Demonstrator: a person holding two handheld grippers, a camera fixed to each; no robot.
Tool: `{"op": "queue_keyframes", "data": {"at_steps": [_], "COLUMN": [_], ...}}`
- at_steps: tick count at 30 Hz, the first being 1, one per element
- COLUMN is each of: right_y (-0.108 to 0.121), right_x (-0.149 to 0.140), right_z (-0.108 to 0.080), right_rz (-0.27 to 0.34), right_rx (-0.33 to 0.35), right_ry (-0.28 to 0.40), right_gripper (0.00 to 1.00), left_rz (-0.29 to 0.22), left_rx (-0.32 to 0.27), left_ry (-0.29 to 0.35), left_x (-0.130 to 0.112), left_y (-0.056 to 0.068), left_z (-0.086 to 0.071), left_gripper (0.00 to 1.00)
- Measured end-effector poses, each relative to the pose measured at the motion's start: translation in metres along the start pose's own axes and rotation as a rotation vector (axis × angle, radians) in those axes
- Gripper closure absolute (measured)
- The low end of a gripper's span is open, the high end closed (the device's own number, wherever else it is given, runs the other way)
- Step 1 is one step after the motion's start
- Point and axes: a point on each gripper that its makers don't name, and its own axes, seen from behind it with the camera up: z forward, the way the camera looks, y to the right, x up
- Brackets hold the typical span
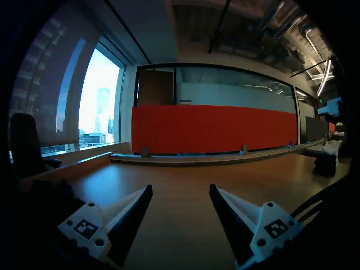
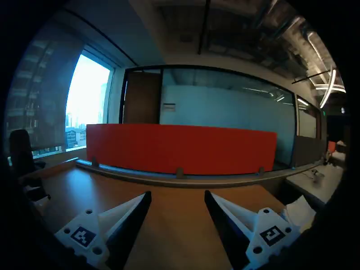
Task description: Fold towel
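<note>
The left gripper (image 1: 180,186) is held level and low over the table (image 1: 180,229), pointing at the red partition (image 1: 211,128) ahead, jaws spread wide with nothing between them. The right gripper (image 2: 177,193) is the same. A crumpled white heap (image 2: 299,210) lies just to its right (towel or paper, I cannot tell).
</note>
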Motion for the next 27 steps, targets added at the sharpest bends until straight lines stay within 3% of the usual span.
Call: {"op": "queue_keyframes", "data": {"at_steps": [21, 27], "right_y": [0.002, 0.012], "right_x": [0.004, 0.013], "right_z": [-0.008, -0.011], "right_rz": [-0.002, -0.007], "right_rx": [0.003, -0.009], "right_ry": [0.018, 0.042], "right_gripper": [0.09, 0.09], "left_rz": [0.004, 0.004], "left_rx": [0.004, 0.004], "left_ry": [-0.001, -0.001], "left_x": [-0.002, -0.004], "left_y": [0.001, 0.001], "left_z": [0.0, 0.0], "left_gripper": [0.03, 0.03]}}
